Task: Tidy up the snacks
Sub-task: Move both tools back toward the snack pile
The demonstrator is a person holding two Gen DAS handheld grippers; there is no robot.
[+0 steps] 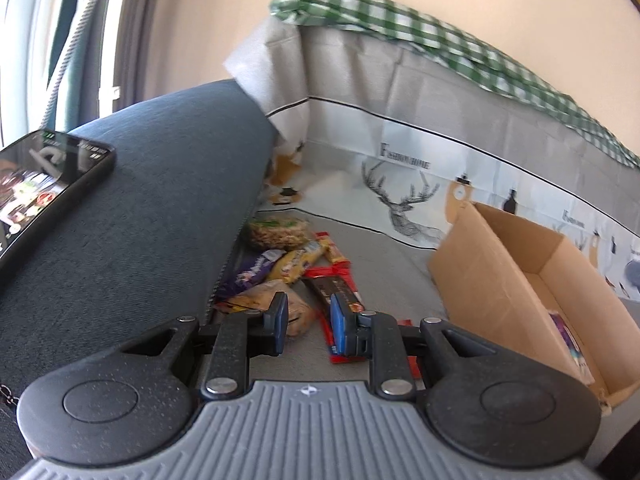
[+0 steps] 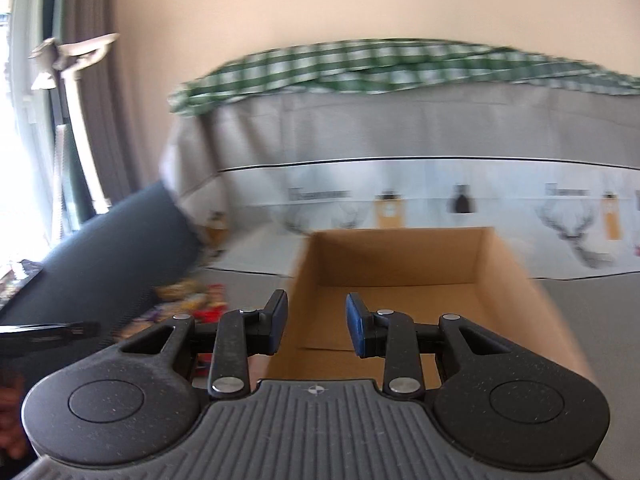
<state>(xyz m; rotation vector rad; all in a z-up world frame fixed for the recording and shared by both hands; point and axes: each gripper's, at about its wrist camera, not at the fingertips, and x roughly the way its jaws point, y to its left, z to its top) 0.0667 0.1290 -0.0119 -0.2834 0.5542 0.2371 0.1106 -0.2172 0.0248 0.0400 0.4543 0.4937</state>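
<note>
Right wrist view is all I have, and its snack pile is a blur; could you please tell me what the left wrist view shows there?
Observer: The pile holds a round pack of nuts, a purple packet, yellow packets and red bars, all beside the sofa arm.
Operator: Thank you. Is the left tool holding anything?
Observer: No, the left tool is open and empty above the pile.
Operator: Is the box empty?
Observer: Not quite: a purple-printed packet lies inside the box at its near end.
Operator: Anything else nearby?
Observer: A phone lies on the sofa arm.
</note>
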